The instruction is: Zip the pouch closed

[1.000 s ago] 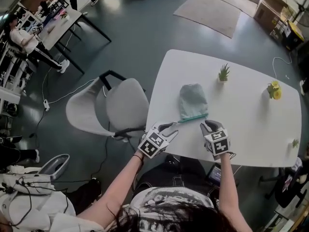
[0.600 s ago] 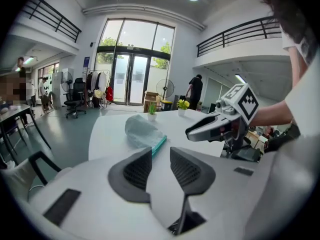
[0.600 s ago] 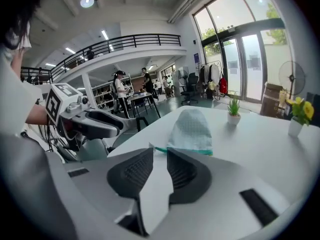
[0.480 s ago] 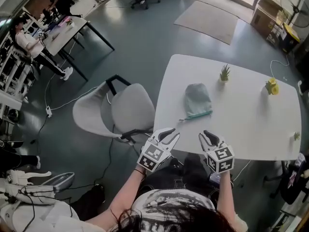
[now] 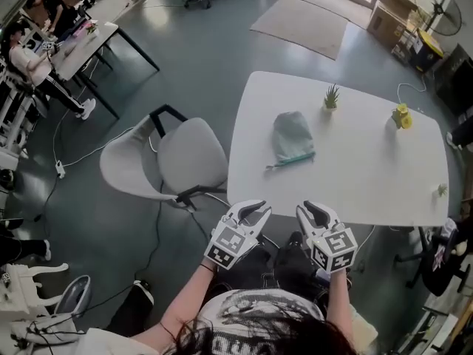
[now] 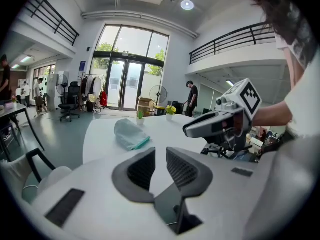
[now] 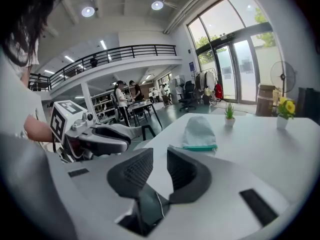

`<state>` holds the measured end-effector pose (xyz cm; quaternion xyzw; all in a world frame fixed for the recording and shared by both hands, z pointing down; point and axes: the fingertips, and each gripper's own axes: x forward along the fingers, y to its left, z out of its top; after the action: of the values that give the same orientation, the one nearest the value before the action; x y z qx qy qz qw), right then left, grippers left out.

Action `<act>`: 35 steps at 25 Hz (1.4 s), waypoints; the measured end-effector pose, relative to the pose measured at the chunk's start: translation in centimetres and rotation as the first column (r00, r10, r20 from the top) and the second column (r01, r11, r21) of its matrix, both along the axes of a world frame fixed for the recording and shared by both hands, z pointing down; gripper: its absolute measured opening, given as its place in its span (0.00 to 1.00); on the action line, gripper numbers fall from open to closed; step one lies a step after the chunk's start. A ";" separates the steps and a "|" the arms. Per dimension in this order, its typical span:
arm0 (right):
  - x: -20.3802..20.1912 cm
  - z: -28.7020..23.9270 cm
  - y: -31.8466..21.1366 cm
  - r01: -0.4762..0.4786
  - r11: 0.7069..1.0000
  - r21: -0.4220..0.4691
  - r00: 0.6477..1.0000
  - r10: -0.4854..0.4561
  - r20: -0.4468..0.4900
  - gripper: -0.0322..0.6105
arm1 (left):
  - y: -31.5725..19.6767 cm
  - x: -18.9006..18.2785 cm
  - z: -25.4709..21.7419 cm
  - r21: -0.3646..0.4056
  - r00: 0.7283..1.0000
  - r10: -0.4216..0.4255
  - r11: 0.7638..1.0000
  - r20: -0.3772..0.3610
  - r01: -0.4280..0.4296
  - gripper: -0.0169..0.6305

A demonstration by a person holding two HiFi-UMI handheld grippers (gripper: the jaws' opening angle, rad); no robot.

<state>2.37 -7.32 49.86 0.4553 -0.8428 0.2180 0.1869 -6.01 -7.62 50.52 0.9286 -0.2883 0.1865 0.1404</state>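
Table (image 5: 369, 176): white, rounded, and the reference for every place below.

Left gripper (image 5: 255, 211): off the table's near edge, not over it. Its jaws are closing, a narrow gap is left and nothing is between them. Right gripper (image 5: 314, 211): also off the near edge, beside the left one. Its jaws stand a little apart and hold nothing. Neither touches anything on the table.

Pouch (image 5: 292, 135): lies flat on the table's left part, well in from the near edge and well apart from both grippers. We judge it soft, thin fabric, light and floppy. It will likely slide or bunch on the smooth top if pulled with one gripper only, so it needs pinning. Nothing about it looks fragile.

Zip band (image 5: 295, 158): the teal strip along the pouch's near end. We would clamp the fabric at one end of this band with one gripper.

Pull (image 5: 270, 167): a thin tail sticking out past the band's left end. It is too small to say whether it is the slider tab or a strap. It is the likely spot for the other gripper.

Pointing: the long axis runs from the table's near edge toward its far edge. The rounded closed end points far and the zip end points near. The band itself runs across the table, slightly slanted, with its left end nearer the near edge. We cannot tell how far the zip is closed.
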 end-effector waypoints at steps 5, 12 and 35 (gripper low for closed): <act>-0.3 -0.2 1.5 0.009 1.000 -0.005 1.000 -0.009 0.014 0.18 | 2.0 1.0 -0.3 -0.005 1.000 0.021 1.000 -0.010 -0.022 0.14; 1.5 -0.6 4.5 -0.012 1.000 0.001 0.999 0.012 0.031 0.18 | 4.0 3.1 -0.4 0.013 0.998 0.060 0.998 0.007 -0.060 0.14; 9.9 -4.0 19.1 -0.108 0.984 0.140 0.992 0.097 0.085 0.05 | 18.1 12.9 -4.8 0.078 0.990 0.137 0.988 -0.016 -0.136 0.09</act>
<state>12.25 11.76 45.84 0.5015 -0.8384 0.1834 0.1092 6.93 10.53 45.74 0.9528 -0.2295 0.1746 0.0945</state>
